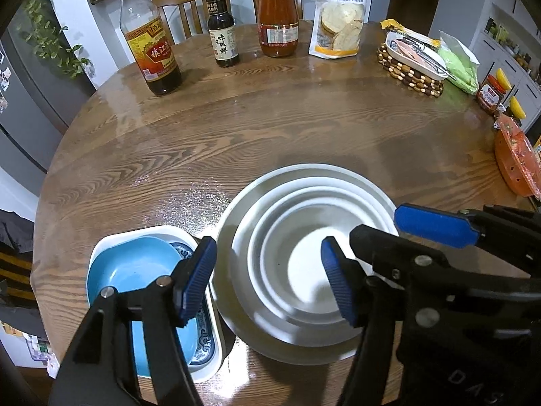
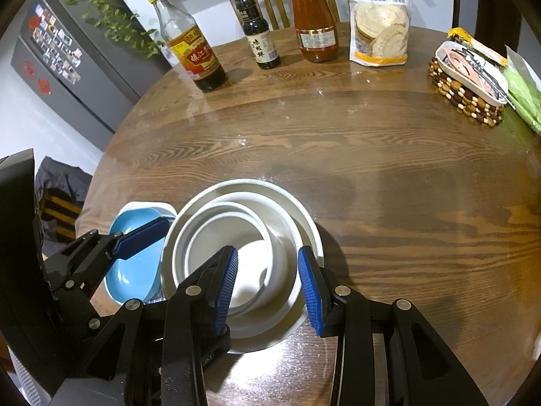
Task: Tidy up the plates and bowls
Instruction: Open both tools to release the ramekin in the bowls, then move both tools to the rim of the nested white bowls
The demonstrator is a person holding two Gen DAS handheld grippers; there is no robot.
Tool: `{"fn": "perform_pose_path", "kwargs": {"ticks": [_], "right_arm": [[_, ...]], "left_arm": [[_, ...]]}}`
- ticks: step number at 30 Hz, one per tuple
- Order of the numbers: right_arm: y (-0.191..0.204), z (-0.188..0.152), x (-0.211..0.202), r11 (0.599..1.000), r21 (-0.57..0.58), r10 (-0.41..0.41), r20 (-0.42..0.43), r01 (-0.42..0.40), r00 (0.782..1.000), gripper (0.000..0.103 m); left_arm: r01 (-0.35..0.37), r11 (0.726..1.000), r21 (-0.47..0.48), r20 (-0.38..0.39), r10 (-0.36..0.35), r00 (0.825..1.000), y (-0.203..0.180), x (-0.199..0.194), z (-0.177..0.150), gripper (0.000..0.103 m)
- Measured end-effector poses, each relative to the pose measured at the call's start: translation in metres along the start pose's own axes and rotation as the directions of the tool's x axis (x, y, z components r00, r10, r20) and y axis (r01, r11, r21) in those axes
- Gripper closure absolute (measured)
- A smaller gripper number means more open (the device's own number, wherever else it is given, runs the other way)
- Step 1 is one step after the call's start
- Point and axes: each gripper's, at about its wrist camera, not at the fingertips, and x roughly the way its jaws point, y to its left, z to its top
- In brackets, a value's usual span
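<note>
A stack of white bowls nested on a white plate sits on the round wooden table near its front edge; it also shows in the right wrist view. To its left a blue dish lies in a white rectangular dish with a blue pattern, also seen in the right wrist view. My left gripper is open above the white stack's left side, holding nothing. My right gripper is open over the stack's near right rim, holding nothing; one blue fingertip of it shows in the left wrist view.
At the table's far side stand a vinegar bottle, a small soy sauce bottle, a red sauce bottle and a flour bag. A beaded trivet with a white dish, a green bag and jars sit at right. Chairs stand behind.
</note>
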Motion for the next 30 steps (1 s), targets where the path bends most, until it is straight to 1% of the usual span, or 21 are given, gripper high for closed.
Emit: {"fn": "perform_pose_path", "kwargs": {"ticks": [4,8,15,17,19,21,30], "right_arm": [[0.0,0.0,-0.002,1.0,0.006,0.005,0.012,-0.005,1.0,0.065],[0.0,0.0,-0.007,1.0,0.017,0.023,0.033,-0.024,0.999,0.065],[0.002,-0.003,-0.013,0.999,0.021,0.037,0.047,-0.038,0.998,0.065],[0.001,-0.004,-0.015,0.999,0.025,0.042,0.052,-0.043,0.998,0.061],[0.001,-0.004,-0.016,0.999,0.03,0.043,0.059,-0.045,0.997,0.052],[-0.001,-0.004,-0.019,0.998,0.035,0.048,0.065,-0.05,0.997,0.05],[-0.008,-0.007,-0.031,0.995,0.067,0.065,0.09,-0.071,0.994,0.048]], "left_arm": [[-0.006,1.0,-0.002,0.005,0.006,1.0,0.001,-0.002,0.0,0.038],[-0.01,1.0,-0.024,0.018,0.011,1.0,0.007,-0.006,0.0,0.028],[-0.015,0.999,-0.032,0.036,0.016,0.999,0.01,-0.012,-0.001,0.024],[-0.018,0.999,-0.036,0.04,0.02,0.999,0.011,-0.014,-0.001,0.021],[-0.02,0.999,-0.042,0.043,0.022,0.999,0.013,-0.015,-0.002,0.02],[-0.025,0.999,-0.048,0.046,0.027,0.999,0.015,-0.016,-0.002,0.018],[-0.033,0.996,-0.083,0.044,0.037,0.998,0.026,-0.02,-0.003,0.018]]}}
